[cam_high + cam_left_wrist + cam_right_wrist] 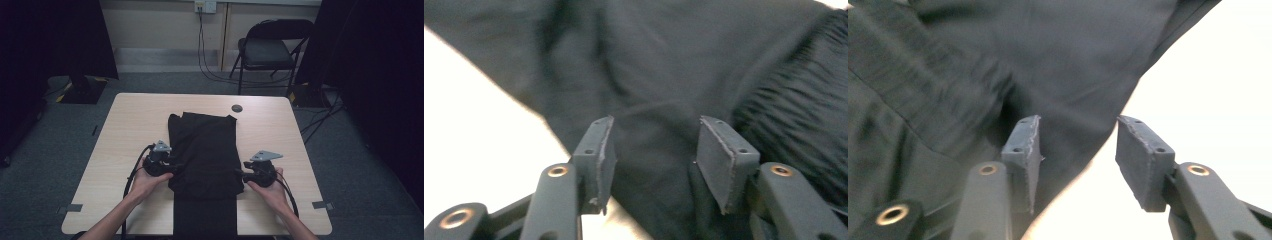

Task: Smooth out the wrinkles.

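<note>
A black garment lies folded lengthwise down the middle of the light wooden table, and its near end hangs over the front edge. My left gripper sits at the cloth's left edge, held in a hand. Its jaws stand open in the left gripper view, with black cloth under and beyond them and a ribbed part to their right. My right gripper sits at the cloth's right edge. It stands open, and the cloth's edge runs between its jaws.
A small dark round disc lies on the table behind the garment. A black folding chair stands beyond the table, with cables on the floor near it. Dark curtains hang at both sides. Tape marks sit by the front corners.
</note>
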Demonstrator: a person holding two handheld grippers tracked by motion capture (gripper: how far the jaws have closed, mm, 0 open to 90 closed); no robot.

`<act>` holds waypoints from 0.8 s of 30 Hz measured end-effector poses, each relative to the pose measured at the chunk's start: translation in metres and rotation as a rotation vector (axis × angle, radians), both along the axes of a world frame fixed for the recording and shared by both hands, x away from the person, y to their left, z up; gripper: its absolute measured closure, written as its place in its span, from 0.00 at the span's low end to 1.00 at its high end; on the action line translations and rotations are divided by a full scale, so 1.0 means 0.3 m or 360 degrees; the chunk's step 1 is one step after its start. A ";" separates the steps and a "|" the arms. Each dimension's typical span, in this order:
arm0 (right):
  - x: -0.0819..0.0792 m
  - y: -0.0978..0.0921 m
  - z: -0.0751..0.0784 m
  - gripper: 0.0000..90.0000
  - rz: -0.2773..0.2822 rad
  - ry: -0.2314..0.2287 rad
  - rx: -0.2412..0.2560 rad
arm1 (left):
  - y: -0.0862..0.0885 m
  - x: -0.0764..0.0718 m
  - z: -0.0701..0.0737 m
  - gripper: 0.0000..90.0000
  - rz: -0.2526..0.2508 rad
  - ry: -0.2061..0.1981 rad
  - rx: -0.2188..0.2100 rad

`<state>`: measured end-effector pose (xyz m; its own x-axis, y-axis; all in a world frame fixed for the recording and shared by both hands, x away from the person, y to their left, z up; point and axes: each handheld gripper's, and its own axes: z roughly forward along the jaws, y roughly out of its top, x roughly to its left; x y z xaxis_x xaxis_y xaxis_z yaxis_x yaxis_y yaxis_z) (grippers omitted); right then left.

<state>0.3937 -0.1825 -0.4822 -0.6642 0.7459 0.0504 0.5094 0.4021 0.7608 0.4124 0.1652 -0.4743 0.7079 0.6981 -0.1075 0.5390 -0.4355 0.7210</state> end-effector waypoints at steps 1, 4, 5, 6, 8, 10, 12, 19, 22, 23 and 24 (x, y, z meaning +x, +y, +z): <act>-0.008 0.015 -0.006 0.58 0.0014 -0.0012 -0.0032 | -0.015 -0.013 0.004 0.54 -0.0034 -0.0025 0.0017; -0.037 0.025 0.018 0.51 0.0054 -0.0039 0.0008 | -0.026 -0.052 0.028 0.54 -0.0101 -0.0070 -0.0062; -0.048 0.021 0.032 0.50 0.0080 -0.0041 0.0051 | -0.023 -0.061 0.036 0.52 -0.0108 -0.0084 -0.0076; -0.075 0.013 0.046 0.48 0.0126 -0.0050 0.0077 | -0.020 -0.070 0.042 0.50 -0.0132 -0.0089 -0.0093; -0.090 0.010 0.046 0.48 0.0148 -0.0044 0.0080 | -0.011 -0.096 0.052 0.49 -0.0158 -0.0096 -0.0117; -0.124 0.003 0.044 0.47 0.0197 -0.0036 0.0083 | 0.001 -0.125 0.061 0.47 -0.0211 -0.0095 -0.0149; -0.157 -0.007 0.051 0.45 0.0246 -0.0037 0.0087 | 0.014 -0.154 0.068 0.45 -0.0261 -0.0090 -0.0190; -0.241 -0.022 0.083 0.44 0.0335 -0.0048 0.0105 | 0.039 -0.213 0.062 0.45 -0.0240 -0.0032 -0.0167; -0.218 0.022 0.092 0.45 0.0312 -0.0074 0.0132 | -0.001 -0.196 0.044 0.44 -0.0270 -0.0016 -0.0123; -0.209 0.054 0.093 0.46 0.0333 -0.0077 0.0125 | -0.013 -0.197 0.039 0.44 -0.0284 -0.0030 -0.0078; -0.206 0.076 0.092 0.46 0.0347 -0.0077 0.0115 | -0.027 -0.199 0.032 0.44 -0.0312 -0.0042 -0.0025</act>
